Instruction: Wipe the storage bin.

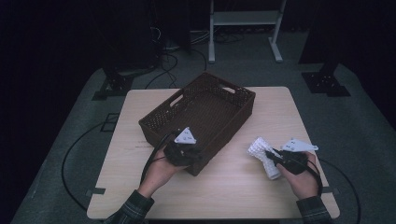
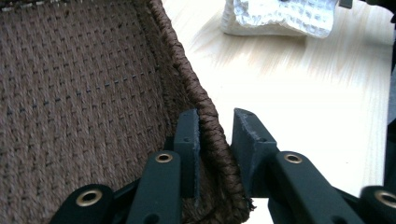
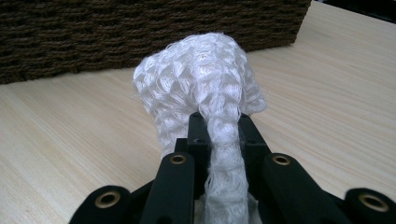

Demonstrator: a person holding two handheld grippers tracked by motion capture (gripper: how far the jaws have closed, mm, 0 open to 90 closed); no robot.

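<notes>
A: Starting at the left — what is the left gripper [image 1: 183,150] doing at the basket [image 1: 223,91]?

B: It straddles the woven rim at the basket's near corner, one jaw inside the wall and one outside. From the left gripper view, the inner pad [image 2: 188,140] lies against the weave; the outer one stands just off it, so I'd call it not yet clamped.

A: Why take the rim at all?

B: Probably to steady the basket, or tip it, so that it won't slide on the table [image 1: 140,186] when something goes in; the near corner is the closest part to that hand.

A: And on the right?

B: The right gripper [image 1: 272,154] is clenched on a white knitted cloth [image 1: 260,150] — pinched at a bunched fold, with the rest ballooning out beyond the jaws. The cloth sits low over the table, just beside the basket's outer wall and still outside it.

A: Why grip it at a fold?

B: A gathered pinch holds limp fabric firmly; it should lift as one bundle.
</notes>
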